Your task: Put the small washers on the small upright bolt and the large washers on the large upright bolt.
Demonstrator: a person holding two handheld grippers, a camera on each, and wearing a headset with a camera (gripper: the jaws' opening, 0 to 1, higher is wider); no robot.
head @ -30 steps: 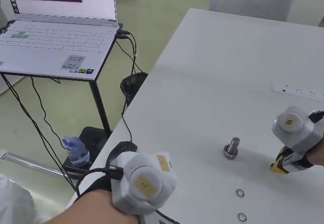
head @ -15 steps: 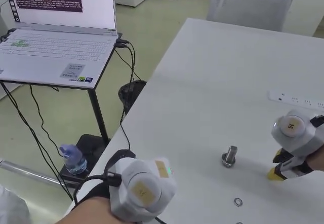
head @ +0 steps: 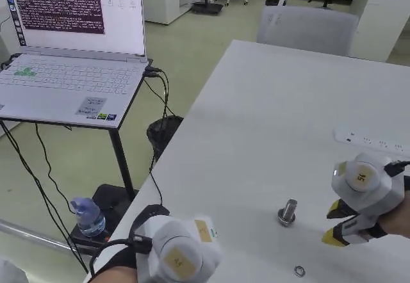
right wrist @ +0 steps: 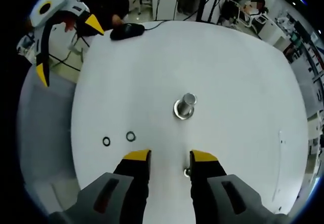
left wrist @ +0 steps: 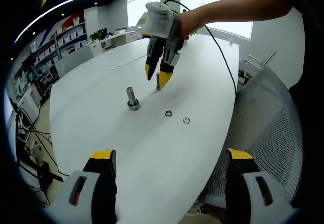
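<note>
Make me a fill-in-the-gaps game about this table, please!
The big bolt stands ___ on the table.
The number of washers lying loose on the table is ___.
The left gripper has its jaws wide ___.
The bottle stands down on the ___.
Missing words: upright; two; open; floor.

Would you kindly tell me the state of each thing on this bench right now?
Left tool: open, empty.
Right tool: open, empty.
Large bolt: upright.
Small bolt: upright, by the right tool's tips.
Washers: loose, flat on the table.
Laptop: open, screen lit.
</note>
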